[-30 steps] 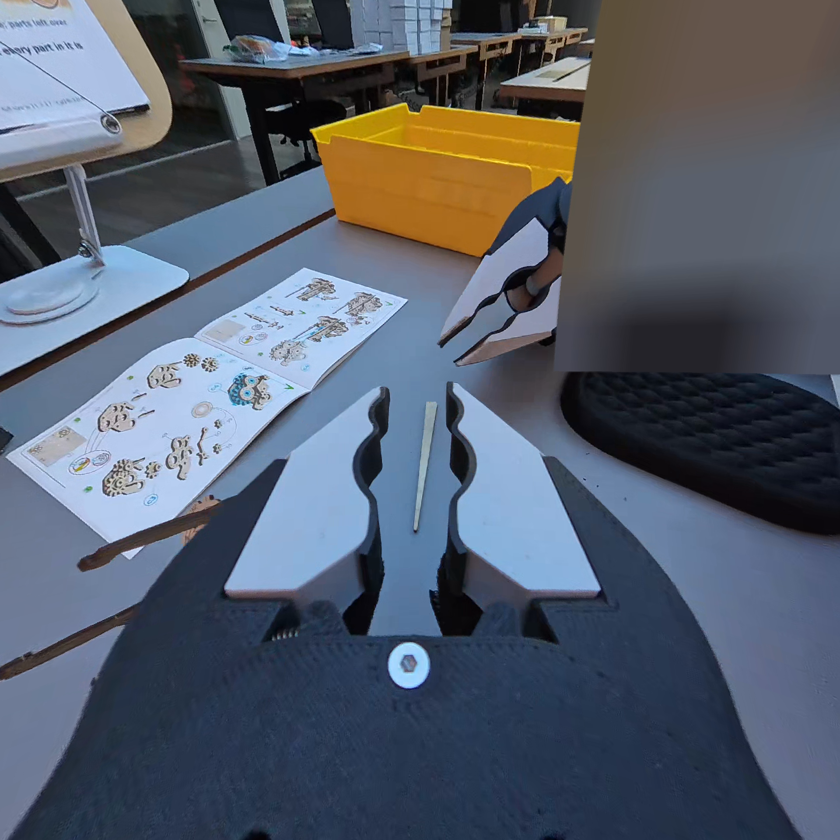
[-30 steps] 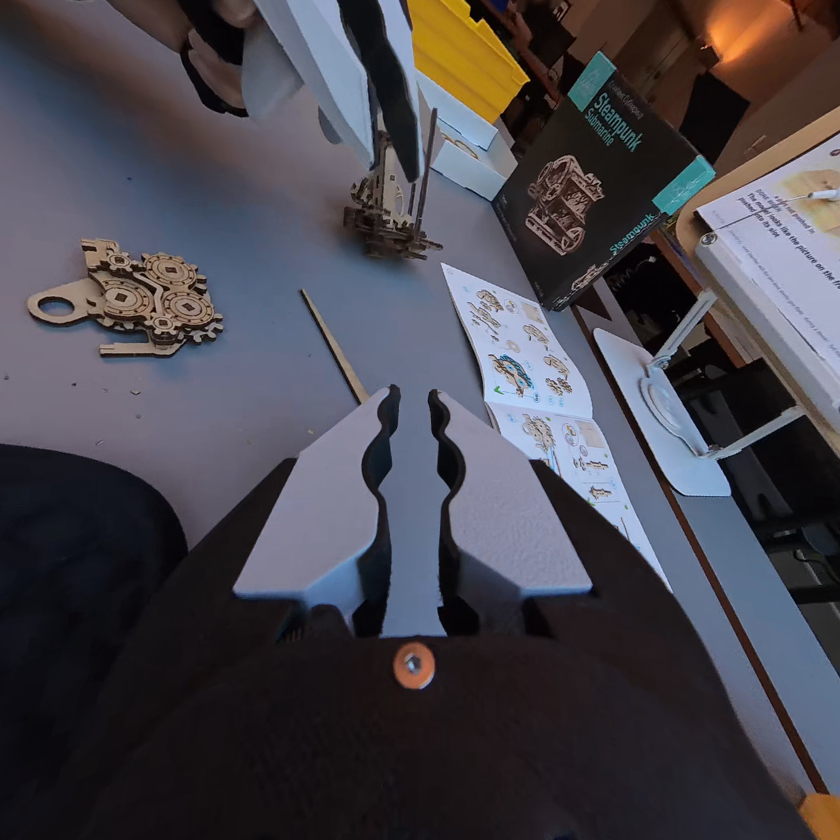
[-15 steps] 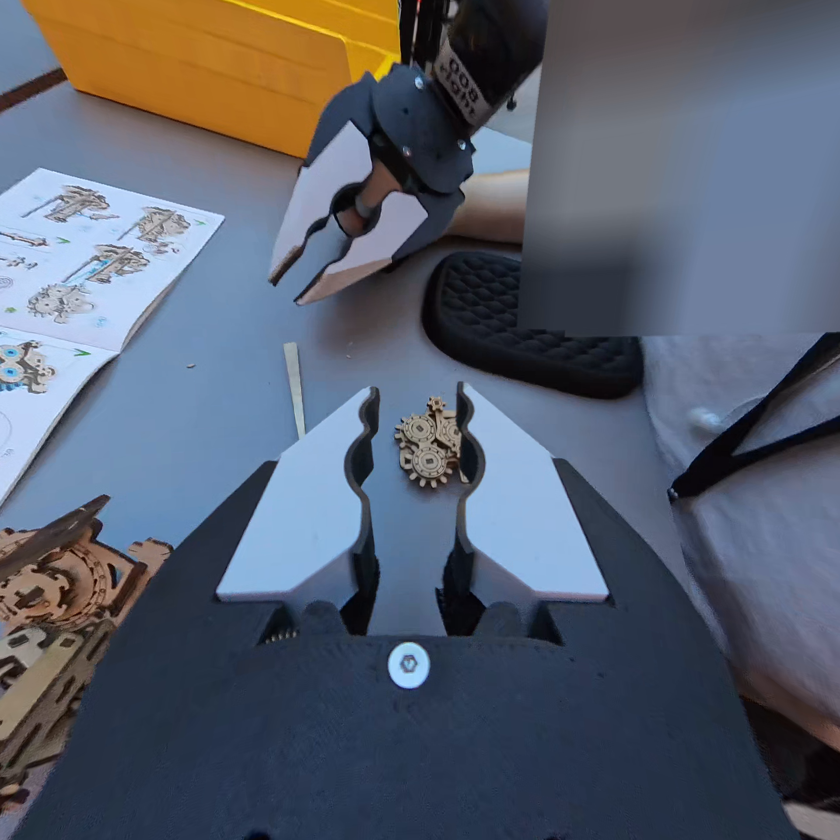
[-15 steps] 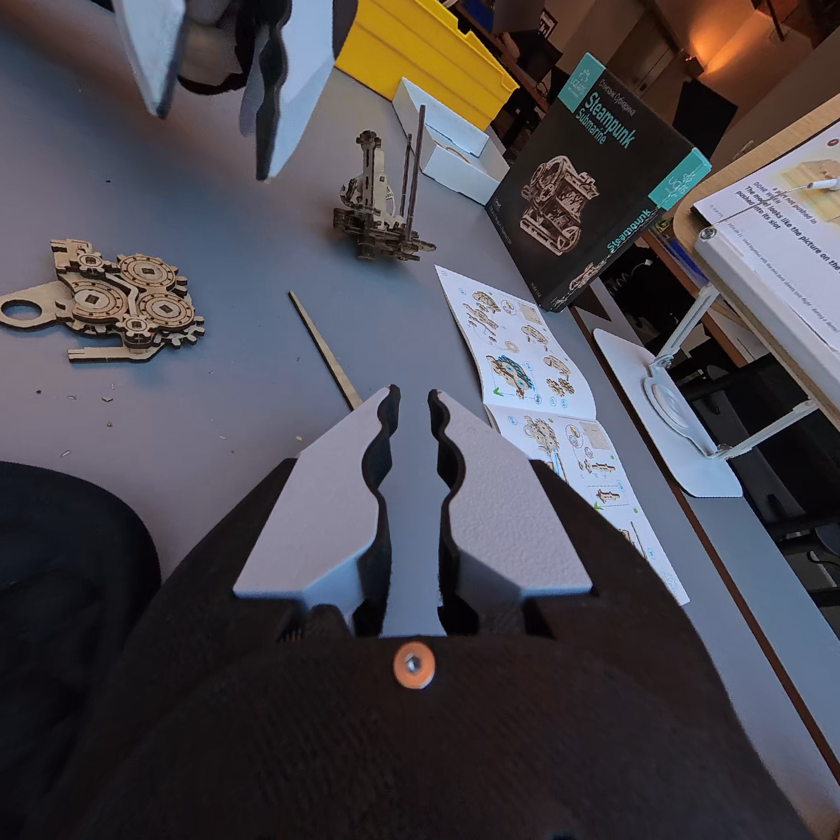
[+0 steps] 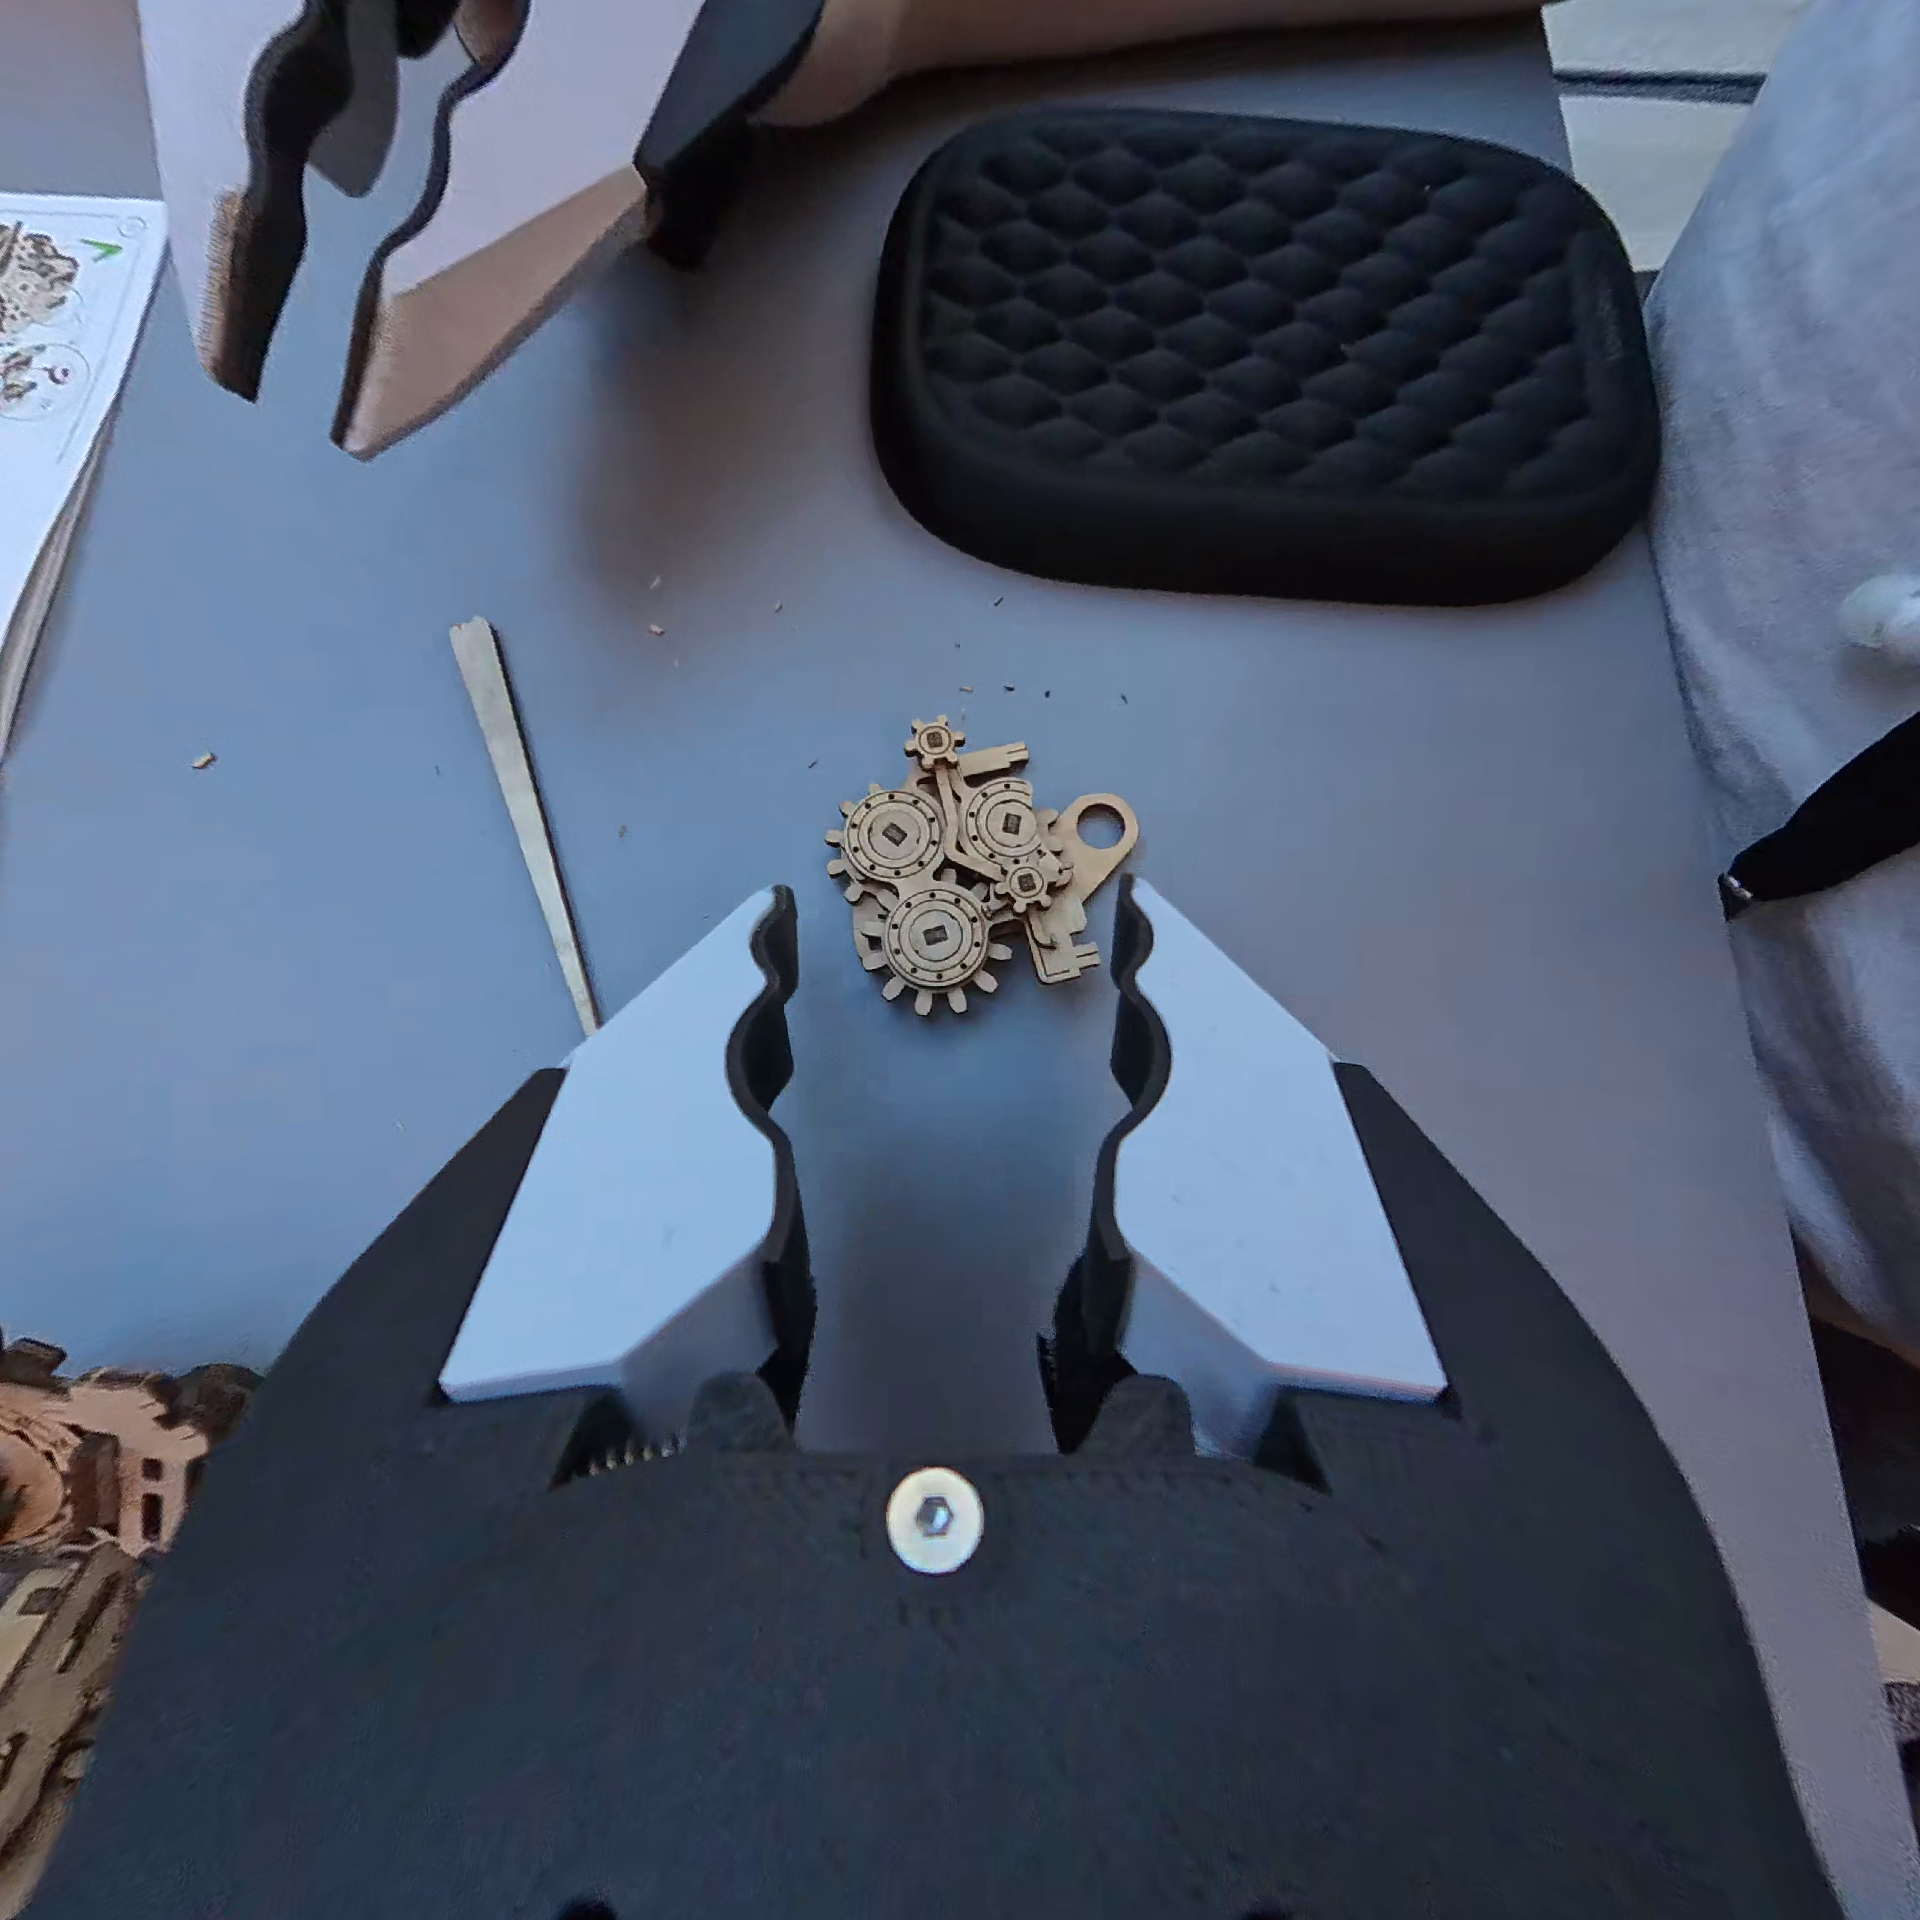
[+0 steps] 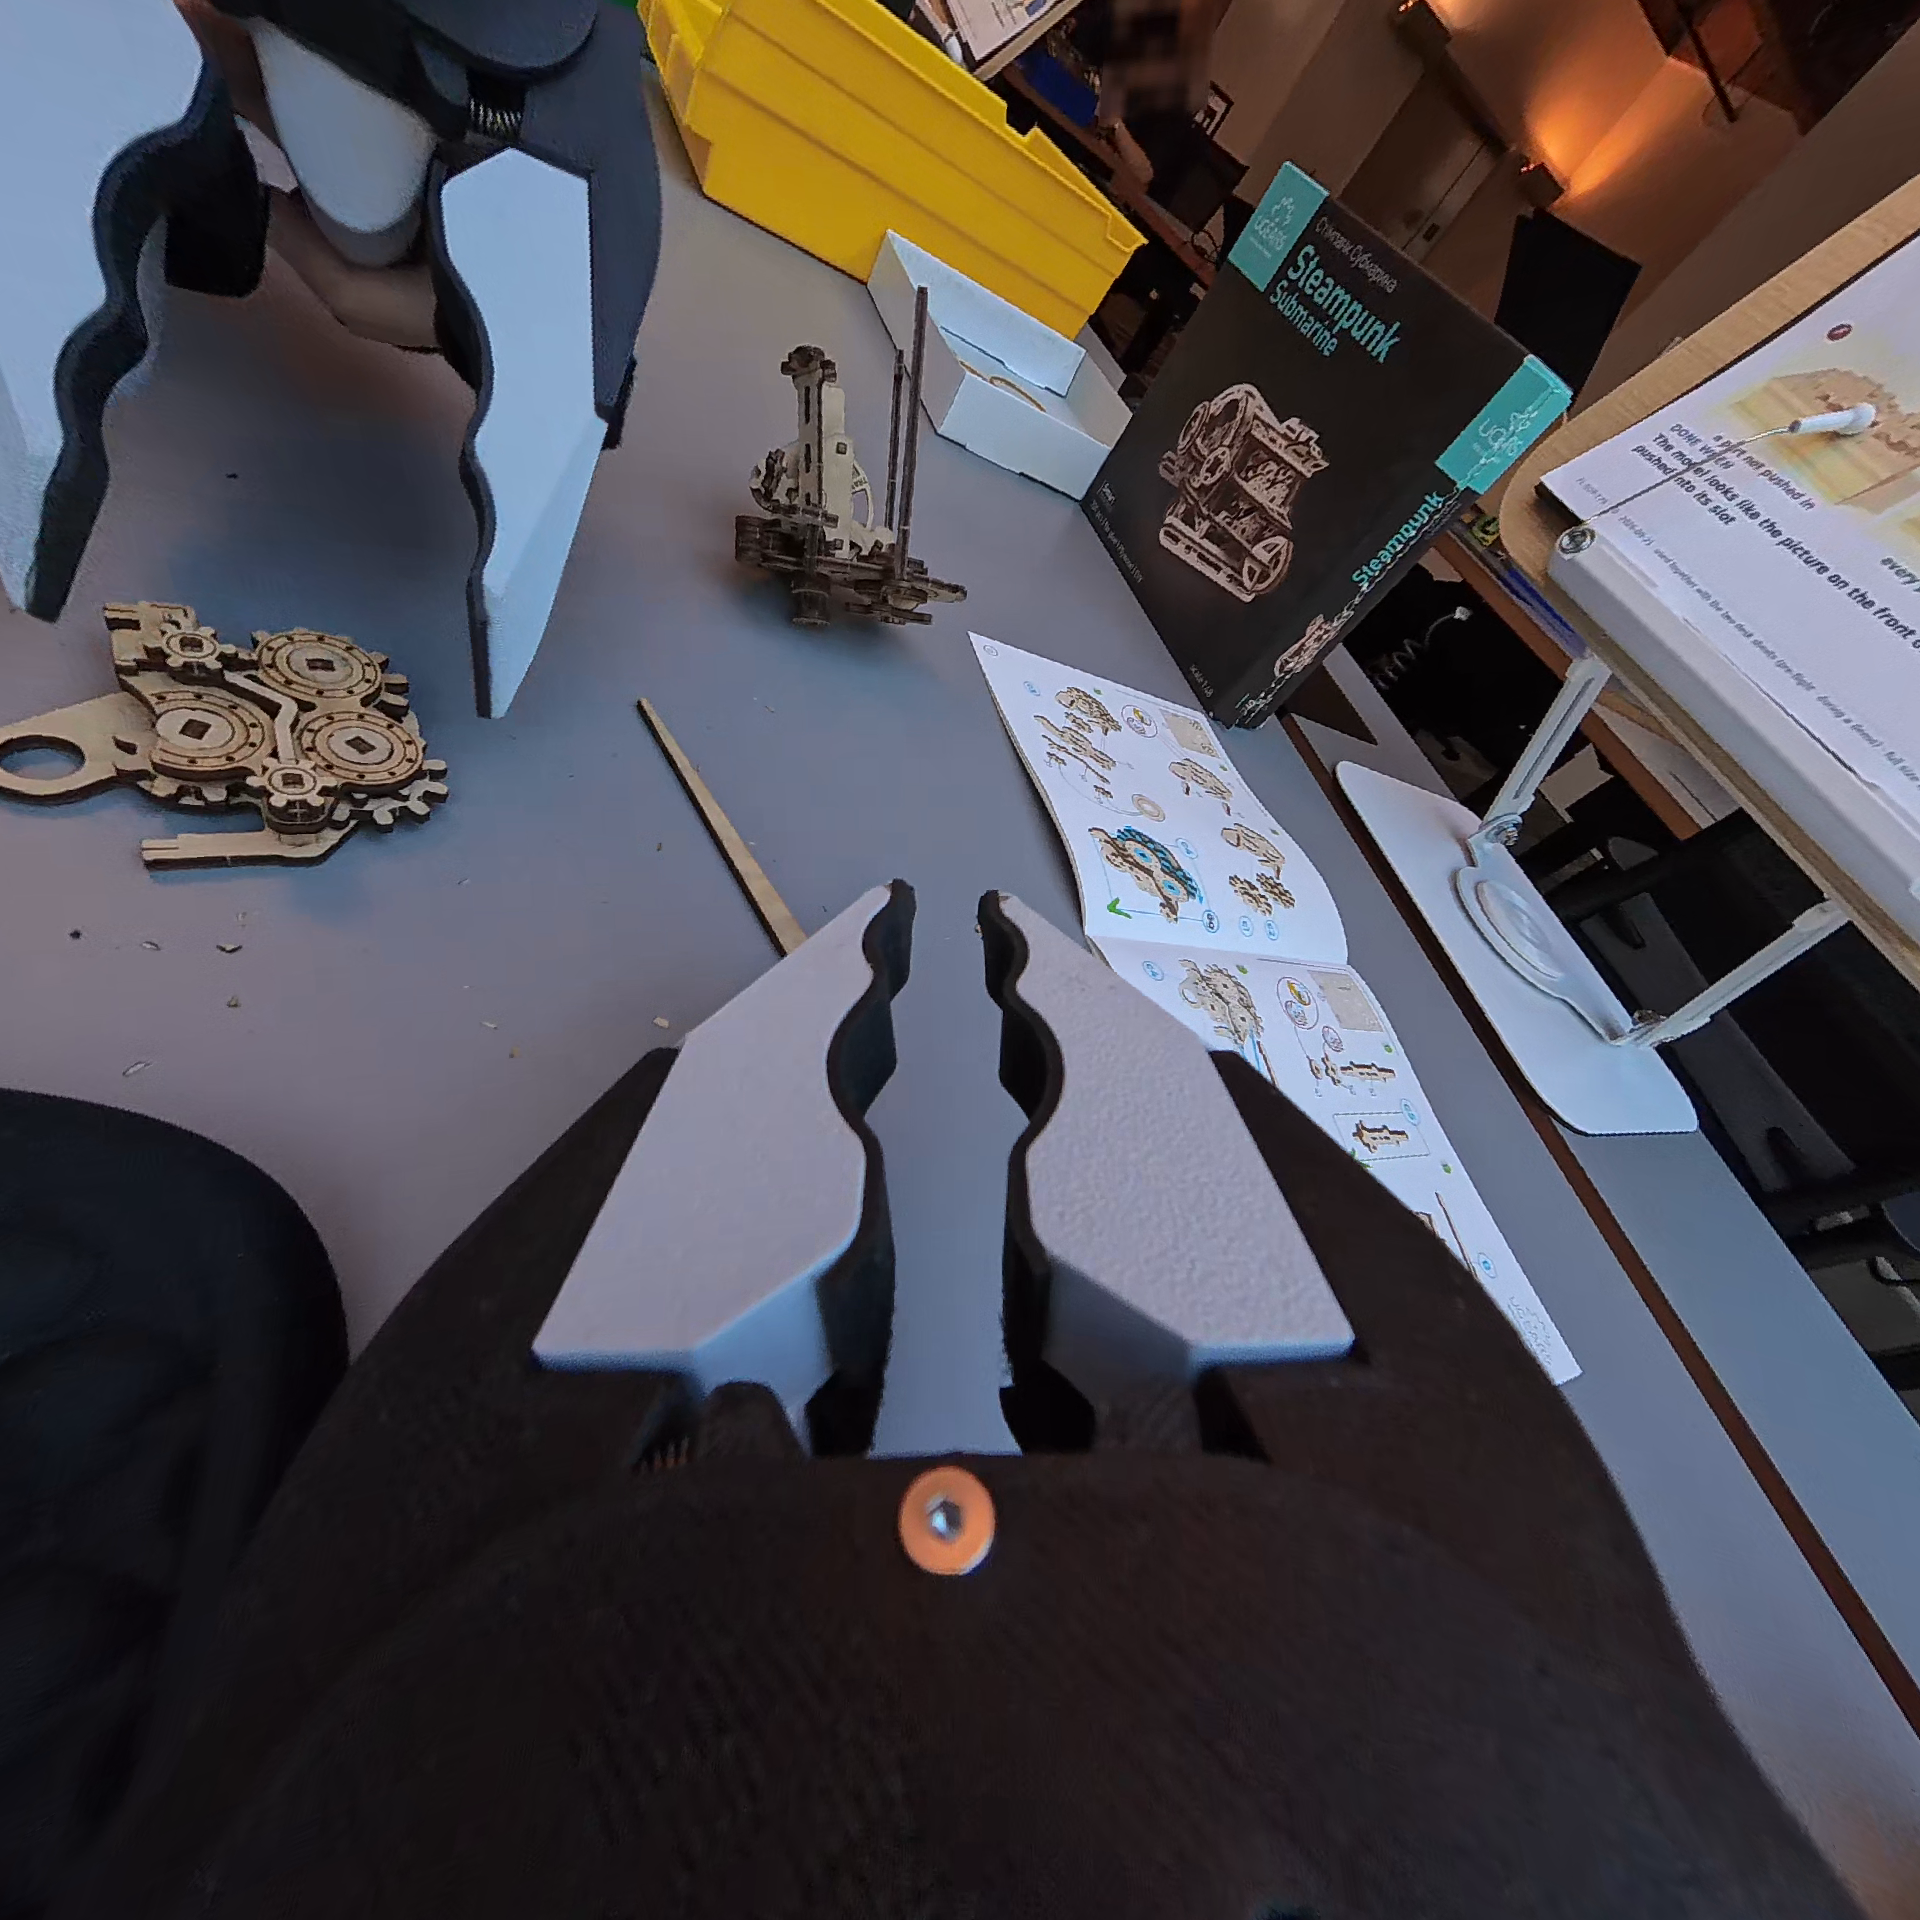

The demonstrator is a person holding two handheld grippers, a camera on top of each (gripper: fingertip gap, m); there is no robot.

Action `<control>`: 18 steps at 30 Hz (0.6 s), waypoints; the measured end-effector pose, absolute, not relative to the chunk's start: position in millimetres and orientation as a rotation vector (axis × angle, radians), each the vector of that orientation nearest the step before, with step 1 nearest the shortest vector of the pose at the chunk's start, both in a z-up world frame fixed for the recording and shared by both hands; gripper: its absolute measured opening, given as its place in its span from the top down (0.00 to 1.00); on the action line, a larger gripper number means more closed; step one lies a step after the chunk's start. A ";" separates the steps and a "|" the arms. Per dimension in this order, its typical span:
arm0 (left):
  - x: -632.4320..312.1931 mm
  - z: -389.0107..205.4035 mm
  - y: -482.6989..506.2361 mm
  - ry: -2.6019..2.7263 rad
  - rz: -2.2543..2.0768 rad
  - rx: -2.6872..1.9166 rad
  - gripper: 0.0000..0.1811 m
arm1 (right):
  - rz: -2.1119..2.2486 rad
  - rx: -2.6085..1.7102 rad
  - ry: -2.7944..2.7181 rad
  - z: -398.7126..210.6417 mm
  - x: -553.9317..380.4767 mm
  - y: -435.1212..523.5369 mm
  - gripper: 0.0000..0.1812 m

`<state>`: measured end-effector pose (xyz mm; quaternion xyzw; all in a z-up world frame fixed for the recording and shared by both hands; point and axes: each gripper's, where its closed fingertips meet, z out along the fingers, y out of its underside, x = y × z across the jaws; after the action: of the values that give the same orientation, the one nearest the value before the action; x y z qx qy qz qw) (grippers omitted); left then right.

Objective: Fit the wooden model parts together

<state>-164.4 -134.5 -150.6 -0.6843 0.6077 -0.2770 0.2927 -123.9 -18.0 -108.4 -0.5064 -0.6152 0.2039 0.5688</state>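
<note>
Flat gear assembly (image 5: 971,871) is laid on the grey counter (image 5: 312,831), ring tab pointed toward the black pad (image 5: 1262,353), key-like end toward the left tongs (image 5: 954,909). Left tongs are held low and spread wide just before it, nothing gripped. Right tongs (image 6: 945,909) are held nearly closed, narrow gap, empty, beside the thin wooden stick (image 6: 717,821).

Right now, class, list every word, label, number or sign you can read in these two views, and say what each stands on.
I won't copy out the wording, so here is what bears it.
Black box, standing upright: large teal lettering on its front and side.
Instruction booklet, lying open: tiny step marks, too small to read.
White sheet on the stand: dark printed lines.
Wooden gear assembly: no writing.
</note>
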 end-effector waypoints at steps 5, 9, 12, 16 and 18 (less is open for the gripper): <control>-165.5 -152.5 -136.1 1.641 -0.722 -1.823 0.66 | 0.478 -1.189 -1.445 -108.5 -124.0 -17.8 0.93; -166.7 -157.7 -136.7 1.661 -0.703 -1.836 0.66 | 0.468 -1.184 -1.455 -109.8 -124.6 -18.5 0.93; -166.9 -162.8 -136.1 1.680 -0.672 -1.846 0.68 | 0.463 -1.182 -1.461 -110.6 -124.9 -18.8 0.93; -165.2 -163.3 -137.3 1.685 -0.680 -1.843 0.72 | 0.457 -1.181 -1.467 -111.7 -125.3 -19.0 0.93; -165.6 -163.2 -136.4 1.680 -0.680 -1.846 0.73 | 0.454 -1.180 -1.469 -112.0 -125.5 -19.0 0.93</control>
<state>-165.6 -136.4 -163.2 -0.6862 0.6247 -0.2529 0.2739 -125.5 -19.0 -112.0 -0.5018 -0.6250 0.1930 0.5660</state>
